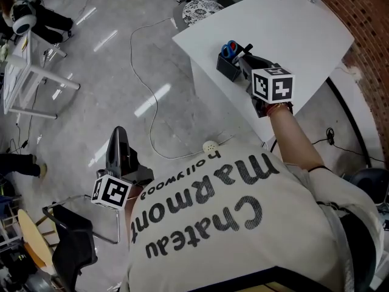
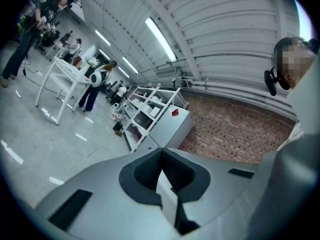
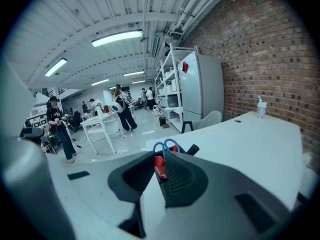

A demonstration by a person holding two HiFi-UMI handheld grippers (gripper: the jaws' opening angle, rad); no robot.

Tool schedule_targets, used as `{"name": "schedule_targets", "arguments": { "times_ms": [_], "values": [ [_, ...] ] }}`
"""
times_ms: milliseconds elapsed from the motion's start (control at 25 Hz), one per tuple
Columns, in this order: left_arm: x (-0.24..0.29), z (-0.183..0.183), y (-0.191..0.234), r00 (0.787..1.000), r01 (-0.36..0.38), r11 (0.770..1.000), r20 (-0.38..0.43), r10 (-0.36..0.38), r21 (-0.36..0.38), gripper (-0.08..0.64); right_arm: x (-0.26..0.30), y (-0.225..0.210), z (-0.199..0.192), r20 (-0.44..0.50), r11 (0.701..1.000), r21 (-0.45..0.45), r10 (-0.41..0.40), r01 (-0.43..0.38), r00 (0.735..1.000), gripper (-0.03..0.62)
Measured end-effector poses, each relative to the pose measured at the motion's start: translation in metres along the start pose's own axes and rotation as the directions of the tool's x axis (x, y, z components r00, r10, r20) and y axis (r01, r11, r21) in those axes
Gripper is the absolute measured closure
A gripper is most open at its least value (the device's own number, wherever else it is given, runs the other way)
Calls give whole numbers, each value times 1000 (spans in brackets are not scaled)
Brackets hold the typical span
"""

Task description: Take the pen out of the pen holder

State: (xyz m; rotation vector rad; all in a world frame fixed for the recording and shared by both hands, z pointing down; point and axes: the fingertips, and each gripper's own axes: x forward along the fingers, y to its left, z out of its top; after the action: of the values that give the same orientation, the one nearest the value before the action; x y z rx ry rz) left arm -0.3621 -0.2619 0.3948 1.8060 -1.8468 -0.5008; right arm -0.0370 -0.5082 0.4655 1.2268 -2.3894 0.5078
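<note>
— Reaching where, that right arm?
— Stretched out over the white table [image 1: 304,23]. The right gripper [image 1: 256,67] pinches the red pen [image 3: 159,163] at the pen holder [image 1: 229,67]. The left gripper [image 1: 118,137] hangs low at the person's side, jaws together, empty.

Pen [image 3: 159,165]: red top. Pen holder [image 1: 228,66]: black. Scissors [image 1: 229,49]: blue handles. Table [image 1: 292,29]: plain white. Right gripper [image 3: 163,152] & left gripper [image 2: 162,149]: pale grey shells w/ black ribbed pads [image 3: 185,176]; marker cube [image 1: 273,85] on each: white w/ black square patterns. Shirt [image 1: 255,248]: off-white, dark grey lettering. Floor [image 1: 121,72]: glossy light grey, white light streaks. Wall [image 1: 368,23]: red-brown brick. Stool seat [image 1: 202,8]: b/w speckled pattern. Cabinet [image 3: 200,91]: pale grey-white w/ small red tag. Chair [image 1: 76,248]: black
</note>
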Motion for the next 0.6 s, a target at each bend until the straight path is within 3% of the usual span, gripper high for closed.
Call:
{"name": "schedule_targets", "arguments": {
  "times_ms": [600],
  "values": [
    [-18, 7, 5, 1000, -9, 1000, 20, 9, -7, 558, -13, 12, 24, 64, 1000, -26, -14, 16, 998, 527]
  ]
}}
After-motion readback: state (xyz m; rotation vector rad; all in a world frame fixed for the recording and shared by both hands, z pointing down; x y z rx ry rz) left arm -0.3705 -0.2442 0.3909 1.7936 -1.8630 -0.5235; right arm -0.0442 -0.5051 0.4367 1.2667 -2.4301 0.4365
